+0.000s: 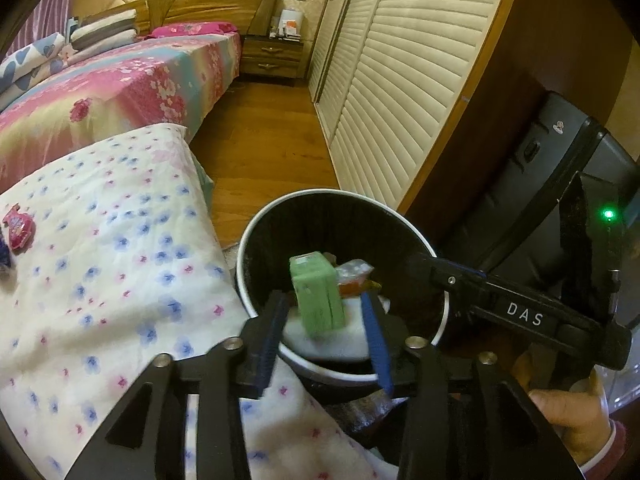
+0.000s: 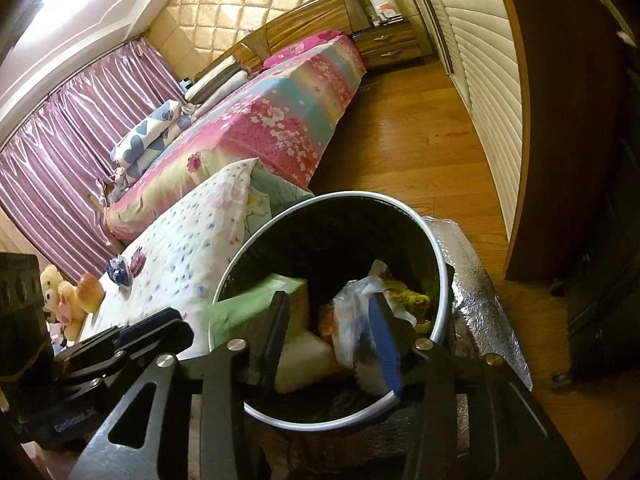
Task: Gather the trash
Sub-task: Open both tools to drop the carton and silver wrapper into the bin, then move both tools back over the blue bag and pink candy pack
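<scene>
Hovering over the bin [image 1: 320, 192] by the bed [image 1: 120, 260] edge, left gripper [image 1: 323, 300] and right gripper [image 2: 330, 300] jaws half-open, empty.

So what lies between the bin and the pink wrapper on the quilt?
Bare flowered quilt; nothing lies between the bin and pink wrapper, seen in the left wrist view.

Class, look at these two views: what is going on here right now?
A person holds two grippers over a black trash bin beside a bed. A green carton sits between the left gripper fingers, over the bin; the right gripper has a plastic wrapper between its fingers. Neither looks firmly clamped. A pink candy wrapper lies on the flowered quilt, not yet collected.
</scene>
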Demonstrator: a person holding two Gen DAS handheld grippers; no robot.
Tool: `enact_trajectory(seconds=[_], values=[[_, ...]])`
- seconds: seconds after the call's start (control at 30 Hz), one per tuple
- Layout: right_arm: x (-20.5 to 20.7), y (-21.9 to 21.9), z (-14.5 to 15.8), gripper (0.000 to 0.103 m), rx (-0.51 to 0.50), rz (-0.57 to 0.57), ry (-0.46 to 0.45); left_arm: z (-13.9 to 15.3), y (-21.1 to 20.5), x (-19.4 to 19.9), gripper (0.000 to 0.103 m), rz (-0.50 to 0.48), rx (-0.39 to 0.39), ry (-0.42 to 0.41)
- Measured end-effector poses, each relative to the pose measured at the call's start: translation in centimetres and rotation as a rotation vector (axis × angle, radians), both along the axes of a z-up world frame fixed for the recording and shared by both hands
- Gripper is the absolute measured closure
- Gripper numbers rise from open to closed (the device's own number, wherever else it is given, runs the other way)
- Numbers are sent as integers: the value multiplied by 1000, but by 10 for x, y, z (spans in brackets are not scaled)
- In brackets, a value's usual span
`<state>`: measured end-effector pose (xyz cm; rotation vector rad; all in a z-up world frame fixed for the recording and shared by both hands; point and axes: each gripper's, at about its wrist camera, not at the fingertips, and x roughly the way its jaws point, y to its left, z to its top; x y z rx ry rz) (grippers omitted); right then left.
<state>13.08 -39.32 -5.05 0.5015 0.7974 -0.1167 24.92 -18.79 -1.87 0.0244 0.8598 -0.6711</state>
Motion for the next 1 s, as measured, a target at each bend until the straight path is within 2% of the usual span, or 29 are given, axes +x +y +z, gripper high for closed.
enact_trajectory(seconds=[0.17, 0.37, 0.43, 0.8, 1.0], values=[[-4, 4, 4, 55, 2, -10, -9, -2, 22, -7, 54, 47, -21, 0], [-3, 17, 10, 40, -12, 5, -29, -10, 51, -11, 49, 117, -31, 22], [-3, 22, 12, 30, -21, 10, -35, -12, 62, -12, 46, 144, -33, 29], [2, 55, 23, 17, -61, 58, -68, -12, 110, -26, 41, 262, -47, 39], [7, 74, 23, 14, -58, 96, -72, -12, 142, -27, 35, 331, -45, 37]])
